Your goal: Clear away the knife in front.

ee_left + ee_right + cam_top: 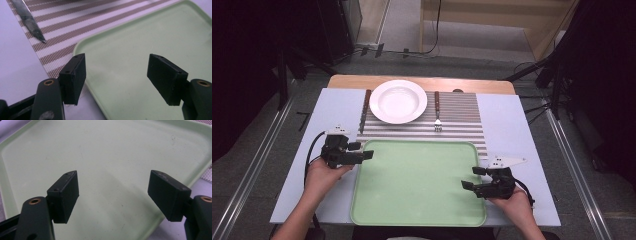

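Jaws on both grippers stand wide apart with nothing between them. The left gripper [357,151] hovers at the far left corner of the green tray [412,210], its jaws straddling the tray's rim in the left gripper view, one over the striped placemat [57,27] and one over the tray floor. The right gripper [475,177] hangs over the tray's right edge, nearer the person, pointing inward across the bare tray [105,157].

Beyond the tray's far edge the placemat carries a white plate [398,101]. A knife [365,109] lies just left of the plate, its blade tip showing in the left gripper view [30,22], and a fork [437,111] with a wooden handle lies just right of the plate, tines toward the tray.

Judging by the layout, the work is moving the place setting and tray: nothing rests on the tray and nothing is gripped, so it looks to be at the very start, with plate, knife and fork all left to handle.
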A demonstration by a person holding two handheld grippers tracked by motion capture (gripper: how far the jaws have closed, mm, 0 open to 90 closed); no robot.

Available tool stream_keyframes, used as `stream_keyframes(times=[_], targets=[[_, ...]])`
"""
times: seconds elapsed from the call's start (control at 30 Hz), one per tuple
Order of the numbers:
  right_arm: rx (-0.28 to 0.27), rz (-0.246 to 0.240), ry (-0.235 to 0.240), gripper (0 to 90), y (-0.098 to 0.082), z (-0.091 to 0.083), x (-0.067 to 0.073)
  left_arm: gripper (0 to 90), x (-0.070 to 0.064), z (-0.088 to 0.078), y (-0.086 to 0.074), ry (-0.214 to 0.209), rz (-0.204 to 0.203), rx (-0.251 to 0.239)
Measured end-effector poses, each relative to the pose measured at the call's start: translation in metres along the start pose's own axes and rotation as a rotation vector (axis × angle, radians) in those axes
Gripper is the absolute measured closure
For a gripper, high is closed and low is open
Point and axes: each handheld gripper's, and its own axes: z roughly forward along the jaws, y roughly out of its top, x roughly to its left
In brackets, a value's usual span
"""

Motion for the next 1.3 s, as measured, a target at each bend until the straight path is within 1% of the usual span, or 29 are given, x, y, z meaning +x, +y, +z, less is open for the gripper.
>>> stream_keyframes(times=[0.03,0.2,0.3,0.33,0.43,0.47,0.57,0.6,0.7,0.77,0.8,0.97,1.0,1.03,1.1,1.13,1.17,1.2,1.3], targets=[[0.001,0.000,0.001,24.0,0.000,0.000,0.000,31.3,0.001,0.000,0.002,0.002,-0.002,-0.007],[-0.003,-0.002,0.015,24.0,0.000,0.001,0.001,31.3,0.006,0.001,0.009,0.024,-0.005,-0.008],[0.002,0.005,0.015,24.0,0.000,0.001,0.001,31.3,0.009,0.001,0.012,0.029,-0.010,-0.004],[0.003,0.007,0.014,24.0,0.000,0.001,0.001,31.3,0.012,0.002,0.015,0.031,-0.022,-0.007],[0.002,0.006,0.014,24.0,0.000,0.001,0.001,31.3,0.014,0.002,0.018,0.039,-0.020,-0.004],[0.001,0.006,0.015,24.0,0.000,0.001,0.001,31.3,0.016,0.004,0.021,0.051,-0.017,-0.003],[0.003,0.004,0.014,24.0,0.000,0.001,0.001,31.3,0.018,0.004,0.024,0.054,-0.016,-0.006],[0.008,-0.005,0.011,24.0,0.000,0.001,0.001,31.3,0.020,0.005,0.026,0.056,-0.021,-0.006],[0.005,0.001,0.013,24.0,0.000,0.001,0.001,31.3,0.024,0.006,0.032,0.067,-0.028,-0.003],[0.005,0.004,0.015,24.0,0.000,0.001,0.001,31.3,0.025,0.006,0.034,0.072,-0.026,-0.003],[0.008,0.002,0.016,24.0,0.000,0.001,0.000,31.3,0.027,0.007,0.038,0.077,-0.033,-0.009],[0.008,-0.003,0.017,24.0,0.000,0.002,0.000,31.3,0.029,0.010,0.042,0.097,-0.024,-0.020],[0.013,-0.004,0.019,24.0,0.000,0.002,0.000,31.3,0.030,0.011,0.044,0.107,-0.018,-0.025],[0.017,-0.003,0.020,24.0,0.000,0.003,0.000,31.3,0.032,0.011,0.046,0.103,-0.029,-0.028],[0.021,0.001,0.021,24.0,0.000,0.003,0.001,31.3,0.033,0.011,0.047,0.100,-0.032,-0.031],[0.019,0.001,0.022,24.0,0.000,0.003,0.001,31.3,0.036,0.014,0.050,0.104,-0.033,-0.024],[0.019,0.001,0.022,24.0,0.000,0.003,0.001,31.3,0.036,0.014,0.050,0.104,-0.033,-0.024],[0.019,0.002,0.022,24.0,0.001,0.003,0.001,31.4,0.038,0.017,0.054,0.115,-0.026,-0.015],[0.017,0.002,0.023,24.0,0.001,0.003,0.001,31.4,0.040,0.021,0.057,0.113,-0.034,-0.020]])
